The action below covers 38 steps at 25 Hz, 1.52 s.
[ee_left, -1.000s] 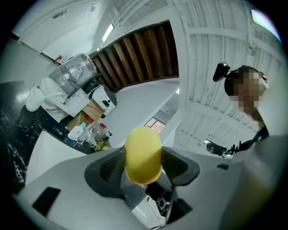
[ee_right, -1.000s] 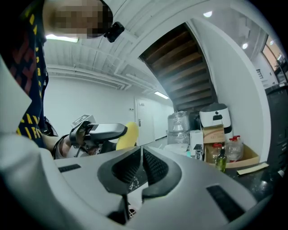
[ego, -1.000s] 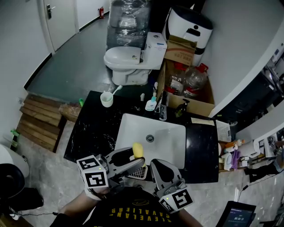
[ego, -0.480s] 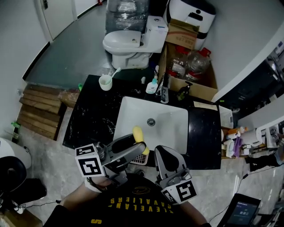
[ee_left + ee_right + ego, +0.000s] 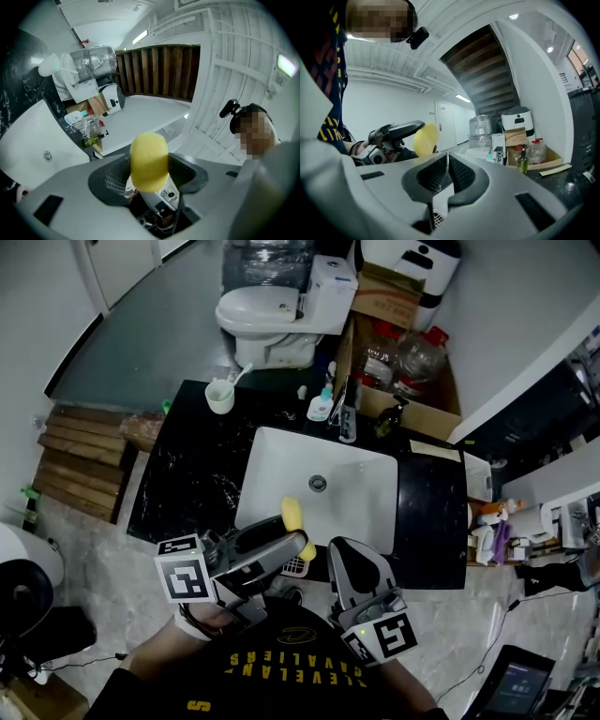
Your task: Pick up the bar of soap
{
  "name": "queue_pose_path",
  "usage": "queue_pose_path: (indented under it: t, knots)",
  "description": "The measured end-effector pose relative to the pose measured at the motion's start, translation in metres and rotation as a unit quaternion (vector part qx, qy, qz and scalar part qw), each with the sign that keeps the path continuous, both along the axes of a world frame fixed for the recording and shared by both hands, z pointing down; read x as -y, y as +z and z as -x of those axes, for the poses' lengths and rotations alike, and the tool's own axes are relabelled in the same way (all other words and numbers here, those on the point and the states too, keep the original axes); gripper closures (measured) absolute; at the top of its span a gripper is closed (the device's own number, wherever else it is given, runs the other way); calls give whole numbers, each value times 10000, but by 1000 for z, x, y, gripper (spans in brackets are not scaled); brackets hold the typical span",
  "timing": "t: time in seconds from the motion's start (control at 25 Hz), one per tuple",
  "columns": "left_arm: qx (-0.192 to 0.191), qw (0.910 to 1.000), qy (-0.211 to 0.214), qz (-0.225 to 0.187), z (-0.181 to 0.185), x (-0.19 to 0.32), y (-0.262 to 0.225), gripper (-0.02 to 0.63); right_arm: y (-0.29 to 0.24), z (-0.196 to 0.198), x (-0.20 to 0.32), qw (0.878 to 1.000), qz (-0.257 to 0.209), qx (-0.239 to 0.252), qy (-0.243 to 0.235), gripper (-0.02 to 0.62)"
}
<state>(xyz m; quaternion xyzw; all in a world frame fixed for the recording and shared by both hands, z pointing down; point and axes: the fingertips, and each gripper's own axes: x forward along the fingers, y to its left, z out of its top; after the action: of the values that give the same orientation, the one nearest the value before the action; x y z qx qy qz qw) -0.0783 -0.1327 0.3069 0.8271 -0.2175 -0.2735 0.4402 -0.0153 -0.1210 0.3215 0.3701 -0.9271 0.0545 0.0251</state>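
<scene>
My left gripper (image 5: pixel 149 174) is clamped on the bar of soap (image 5: pixel 149 161), the yellow bar standing upright between the two pads. In the head view the soap hangs clear of the white sink (image 5: pixel 375 486), above its near edge, with the black surface (image 5: pixel 192 474) off to the left. My right gripper (image 5: pixel 447 169) sits beside it with its jaws drawn together and nothing between them. I judge the pickup itself done: the soap is off the sink and carried. What comes next calls for a steady, even squeeze, since a smooth rounded bar could slide out.
</scene>
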Motion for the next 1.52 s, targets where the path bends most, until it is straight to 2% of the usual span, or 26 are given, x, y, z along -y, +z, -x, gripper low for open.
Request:
queue_pose_path:
  t: [0.28, 0.48, 0.68, 0.8, 1.04, 1.36, 1.52]
  knots:
    - [-143, 9999, 93, -4, -1, -1, -6, 341, 3, -3, 2, 9999, 111, 3, -7, 570]
    - [-124, 9999, 98, 33, -3, 1, -5, 341, -9, 2, 2, 9995, -233, 188, -112, 569]
    - [-151, 9998, 69, 127, -2, 3, 1, 341, 1, 0, 1, 9999, 37, 117, -69, 570]
    - [-154, 9997, 52, 154, -1, 3, 3, 341, 7, -5, 1, 10000, 4, -40, -75, 571]
    - [-155, 9997, 21, 169, 0, 4, 4, 341, -3, 0, 2, 9993, 47, 377, -62, 569]
    - [-154, 9997, 36, 165, 0, 4, 4, 341, 8, -2, 2, 9999, 65, 106, -76, 571]
    - [-140, 9998, 43, 164, -1, 4, 5, 341, 9, -3, 2, 9999, 86, 128, -61, 571]
